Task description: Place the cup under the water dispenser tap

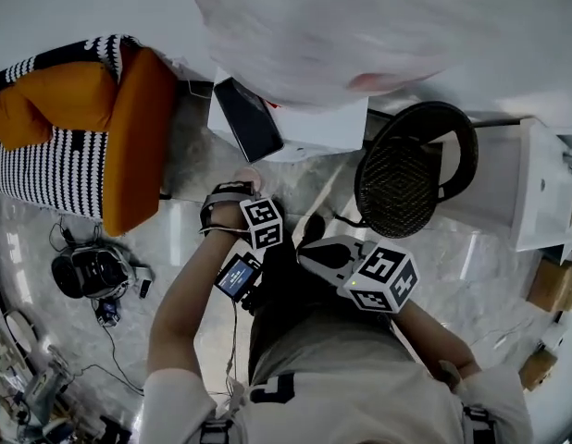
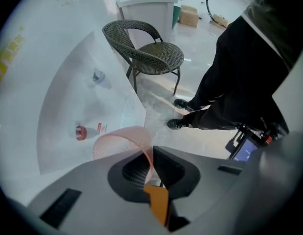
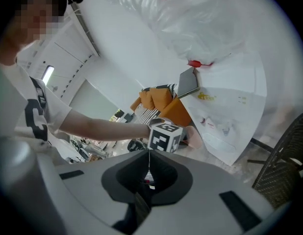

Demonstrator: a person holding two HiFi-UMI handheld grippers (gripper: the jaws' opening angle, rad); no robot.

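Observation:
A translucent pink cup [image 2: 121, 140] hangs from my left gripper [image 2: 150, 161], whose jaws are shut on its rim. In the left gripper view the cup is in front of the white water dispenser [image 2: 68, 106], just right of and below its red tap [image 2: 81, 131]; a grey-blue tap [image 2: 97, 76] sits higher up. The right gripper view shows the pink cup [image 3: 194, 137] beside the left gripper's marker cube [image 3: 164, 135], close to the dispenser front [image 3: 230, 106]. My right gripper [image 3: 149, 164] is held back from it, jaws together and nothing between them.
A dark wicker chair [image 1: 406, 178] stands right of the dispenser. An orange armchair with a striped cover [image 1: 101, 128] is on its left. A white cabinet [image 1: 545, 192] and cardboard boxes [image 1: 554, 285] are at the right. Cables and gear [image 1: 92, 271] lie on the floor.

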